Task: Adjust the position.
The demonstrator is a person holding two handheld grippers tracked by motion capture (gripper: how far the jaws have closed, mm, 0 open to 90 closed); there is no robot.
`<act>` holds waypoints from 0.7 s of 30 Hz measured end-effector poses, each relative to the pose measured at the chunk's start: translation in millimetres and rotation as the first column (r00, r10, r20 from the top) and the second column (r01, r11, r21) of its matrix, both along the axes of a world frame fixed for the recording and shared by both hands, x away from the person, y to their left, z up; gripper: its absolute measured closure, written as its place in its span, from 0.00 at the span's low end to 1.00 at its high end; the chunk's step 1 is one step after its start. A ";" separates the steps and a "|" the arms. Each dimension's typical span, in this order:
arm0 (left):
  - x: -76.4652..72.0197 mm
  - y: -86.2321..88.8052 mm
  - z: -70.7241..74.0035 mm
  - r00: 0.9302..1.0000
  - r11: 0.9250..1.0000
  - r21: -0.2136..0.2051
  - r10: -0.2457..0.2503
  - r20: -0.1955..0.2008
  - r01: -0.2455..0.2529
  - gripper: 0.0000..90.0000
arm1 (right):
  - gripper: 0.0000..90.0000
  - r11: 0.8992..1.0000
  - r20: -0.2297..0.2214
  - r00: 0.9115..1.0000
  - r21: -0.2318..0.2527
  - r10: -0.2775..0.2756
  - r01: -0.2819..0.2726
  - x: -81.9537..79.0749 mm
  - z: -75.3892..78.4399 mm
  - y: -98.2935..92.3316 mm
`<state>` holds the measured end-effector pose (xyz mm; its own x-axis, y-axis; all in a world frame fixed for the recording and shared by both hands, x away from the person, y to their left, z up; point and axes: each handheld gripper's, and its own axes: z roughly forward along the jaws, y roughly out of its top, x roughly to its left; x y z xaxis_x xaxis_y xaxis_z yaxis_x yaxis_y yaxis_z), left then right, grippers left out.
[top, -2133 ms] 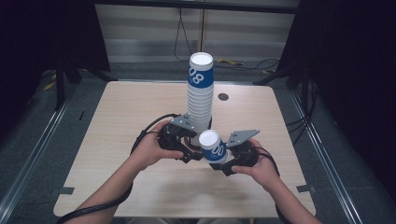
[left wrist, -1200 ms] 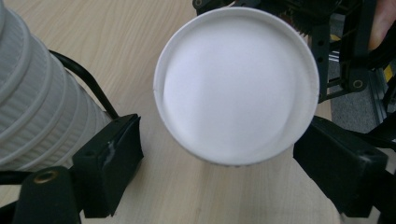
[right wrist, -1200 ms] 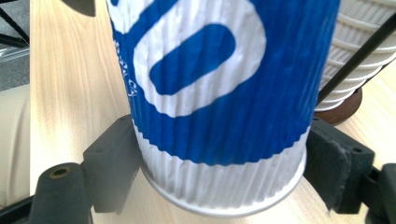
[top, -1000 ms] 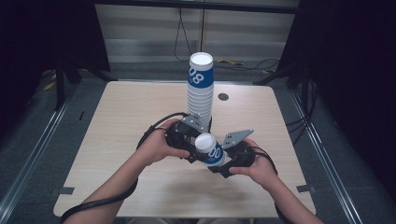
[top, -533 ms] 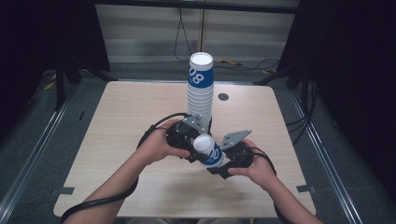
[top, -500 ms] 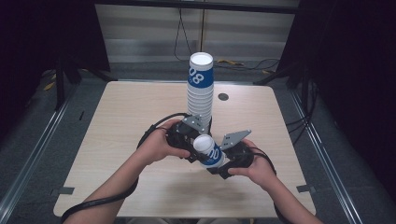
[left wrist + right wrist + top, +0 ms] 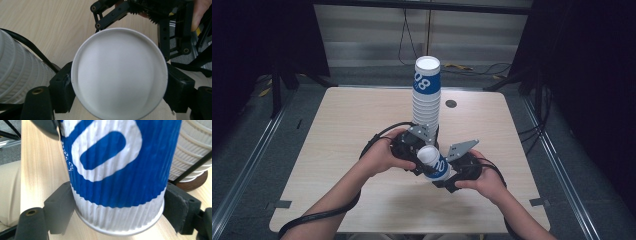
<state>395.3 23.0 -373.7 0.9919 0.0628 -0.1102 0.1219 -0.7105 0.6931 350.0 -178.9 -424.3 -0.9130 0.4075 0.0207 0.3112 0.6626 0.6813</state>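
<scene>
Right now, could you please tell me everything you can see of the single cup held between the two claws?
The cup is ribbed paper, blue with large white digits and a white band at each end. Its flat white base faces the left claw's camera. It is held tilted above the table, in front of the stack. The left claw presses its base end from both sides; the right claw grips its rim end. Its inside is hidden.

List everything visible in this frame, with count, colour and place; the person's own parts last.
Cup stack: one, white with a blue top cup, table centre.
Loose cup: one, blue and white, tilted between both grippers, near the table's front.
Table: one, light wood.
Grommet: one, dark, right of the stack.
Left hand-held gripper: black, jaws shut on the loose cup's closed end.
Right hand-held gripper: black, jaws shut on its rim end.
Hands: two, at the bottom.
</scene>
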 end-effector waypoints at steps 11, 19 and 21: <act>2.0 8.8 -1.9 0.999 1.000 -0.018 0.011 -0.040 -0.011 0.30 | 0.20 1.000 0.014 1.000 0.016 0.013 -0.014 -0.2 1.2 0.1; 3.0 17.3 -4.1 0.998 0.998 -0.056 0.029 -0.064 -0.032 0.30 | 0.17 0.999 0.012 1.000 0.049 0.012 -0.013 0.0 0.3 1.2; 3.5 19.2 -4.4 0.997 0.997 -0.063 0.031 -0.065 -0.035 0.30 | 0.17 0.998 0.006 1.000 0.062 0.007 -0.008 -0.4 0.3 0.9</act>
<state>398.8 42.3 -378.0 0.9802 0.0861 -0.1781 0.1901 -0.6597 0.7271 349.6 -178.1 -424.0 -0.9161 0.3988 0.0406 0.3024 0.6212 0.7230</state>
